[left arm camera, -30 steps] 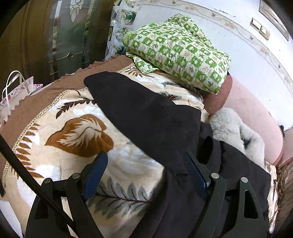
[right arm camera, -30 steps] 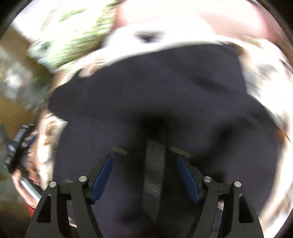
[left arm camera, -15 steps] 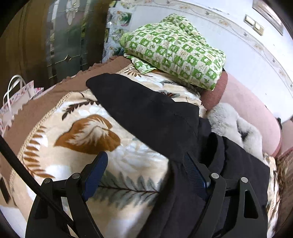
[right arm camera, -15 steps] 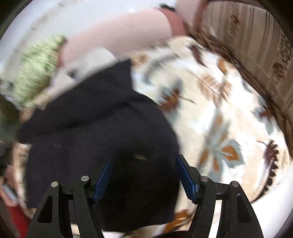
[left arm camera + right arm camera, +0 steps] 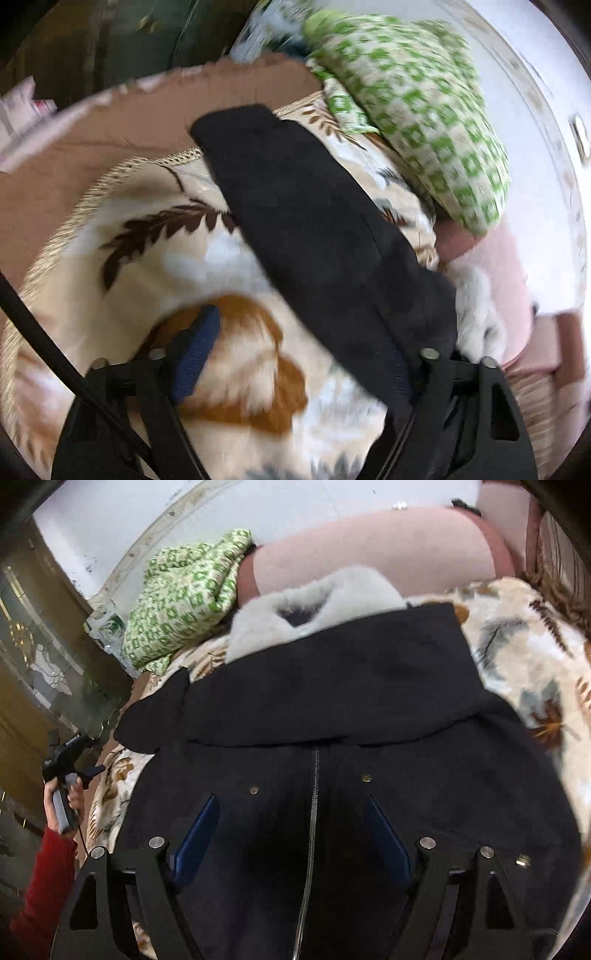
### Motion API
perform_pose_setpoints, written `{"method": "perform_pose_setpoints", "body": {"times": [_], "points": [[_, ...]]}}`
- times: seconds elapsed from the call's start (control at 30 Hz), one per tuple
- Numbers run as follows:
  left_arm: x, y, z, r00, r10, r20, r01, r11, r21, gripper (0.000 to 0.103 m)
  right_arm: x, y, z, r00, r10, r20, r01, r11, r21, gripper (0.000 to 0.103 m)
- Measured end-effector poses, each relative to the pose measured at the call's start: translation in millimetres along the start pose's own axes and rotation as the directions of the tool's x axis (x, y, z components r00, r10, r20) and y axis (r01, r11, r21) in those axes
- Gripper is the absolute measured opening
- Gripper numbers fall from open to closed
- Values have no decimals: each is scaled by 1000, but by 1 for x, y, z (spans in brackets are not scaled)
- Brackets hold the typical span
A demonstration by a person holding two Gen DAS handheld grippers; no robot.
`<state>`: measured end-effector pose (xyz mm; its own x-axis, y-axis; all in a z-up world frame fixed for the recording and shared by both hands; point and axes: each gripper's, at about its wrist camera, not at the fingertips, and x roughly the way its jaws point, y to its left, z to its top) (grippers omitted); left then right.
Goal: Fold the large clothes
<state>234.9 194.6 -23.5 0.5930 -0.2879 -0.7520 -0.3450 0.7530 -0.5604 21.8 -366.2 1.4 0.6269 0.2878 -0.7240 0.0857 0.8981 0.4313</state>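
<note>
The black coat [image 5: 332,709] lies spread on a leaf-patterned blanket [image 5: 535,657], its zipper [image 5: 314,812] running straight up the middle of the gap between the right gripper [image 5: 291,830]'s jaws; these jaws stand wide, have just been opening, and hang over the coat's front with neither pad pressing on the cloth. Beyond the jaws one sleeve is folded across the chest, and past that sits the grey fur collar [image 5: 332,590]. In the left wrist view the left gripper [image 5: 295,354] has its jaws fairly wide though they have just been closing; the coat's long black sleeve [image 5: 314,221] runs away from the right-hand jaw, over which its edge lies, while the left-hand jaw is over bare blanket. Whether that pad touches the cloth I cannot tell. A green checked pillow [image 5: 413,103] lies far ahead
</note>
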Motion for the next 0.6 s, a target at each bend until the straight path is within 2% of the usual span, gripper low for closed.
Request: {"method": "perform_pose_setpoints", "body": {"times": [0.07, 0.13, 0.2, 0.37, 0.43, 0.47, 0.5, 0.6], "points": [[16, 11, 19, 999, -51, -13, 50, 997, -54, 63, 13, -10, -1, 1000, 3, -10, -3, 1000, 22, 84], [32, 20, 35, 994, -108, -17, 106, 990, -93, 63, 25, -21, -2, 1000, 12, -20, -11, 999, 51, 84], [51, 23, 49, 991, -135, -27, 131, 985, -113, 63, 35, -32, -5, 1000, 5, -30, -3, 997, 80, 84], [75, 20, 64, 992, -124, -24, 119, 983, -141, 64, 42, -46, -6, 1000, 24, -14, -22, 995, 94, 84], [77, 9, 66, 996, -83, -22, 80, 990, -113, 64, 45, -44, -5, 1000, 11, -18, -10, 997, 72, 84], [76, 7, 65, 998, -61, -19, 59, 993, -97, 54, 47, -44, -5, 1000, 6, -20, -5, 998, 65, 84], [75, -2, 64, 1000, 8, -14, -9, 999, -53, 36, 49, -43, -4, 1000, 0, -20, 1, 998, 62, 84], [68, -28, 58, 991, 129, 21, -130, 990, 60, 14, 50, -46, -4, 1000, -4, -16, 6, 997, 75, 84]]}}
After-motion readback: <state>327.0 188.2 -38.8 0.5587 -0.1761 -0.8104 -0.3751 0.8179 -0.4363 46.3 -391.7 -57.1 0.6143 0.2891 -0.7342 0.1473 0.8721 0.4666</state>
